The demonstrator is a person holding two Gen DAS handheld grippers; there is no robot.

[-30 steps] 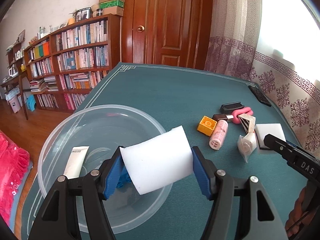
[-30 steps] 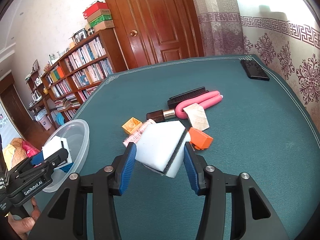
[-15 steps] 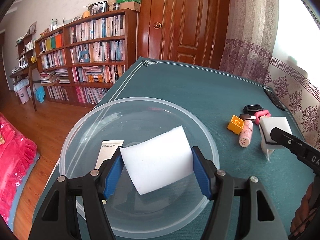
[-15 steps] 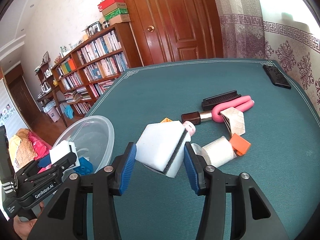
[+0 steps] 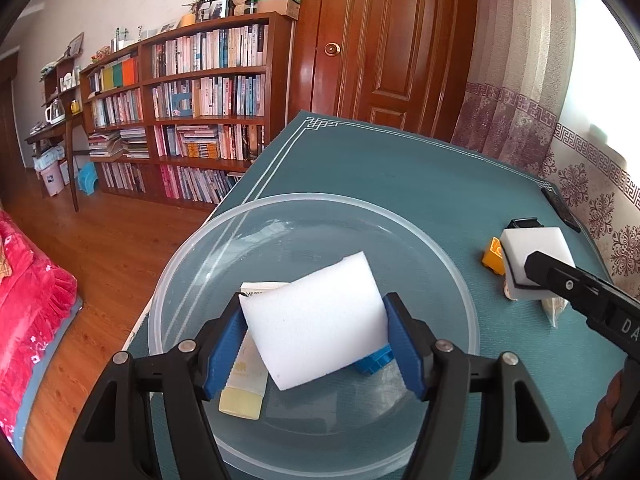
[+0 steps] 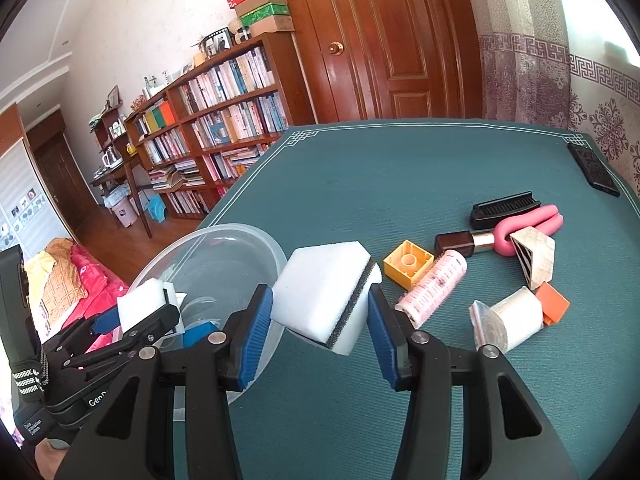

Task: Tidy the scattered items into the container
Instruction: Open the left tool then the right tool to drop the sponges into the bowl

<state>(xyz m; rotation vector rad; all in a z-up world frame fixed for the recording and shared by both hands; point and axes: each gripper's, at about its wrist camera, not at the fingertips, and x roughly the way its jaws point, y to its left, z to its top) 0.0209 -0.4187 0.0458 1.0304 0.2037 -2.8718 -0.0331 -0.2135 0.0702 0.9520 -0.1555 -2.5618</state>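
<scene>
Since the earlier frame the left gripper point(image 5: 316, 340) has travelled from the near rim of the clear bowl point(image 5: 452, 268) to a position over its middle; the right gripper point(image 6: 320, 312) has carried its load off the scattered pile toward the bowl's right rim.

Left gripper: fingers clamped across the short sides of a white foam block point(image 5: 316, 316), held above the bowl floor, over a cream tube point(image 5: 244, 384) and a blue brick point(image 5: 374, 360) already inside.

Right gripper: fingers closed on a white sponge with a dark scouring layer point(image 6: 328, 292), just right of the bowl and clear of the table.

Judgement: both pieces appear light, soft and compressible; flat opposing faces are the sound hold; neither looks fragile, so a short drop should be safe.

Right of the bowl a yellow brick point(image 6: 408, 264), pink roll point(image 6: 434, 288) and white roll point(image 6: 508, 320) remain on the teal cloth point(image 6: 400, 180).
</scene>
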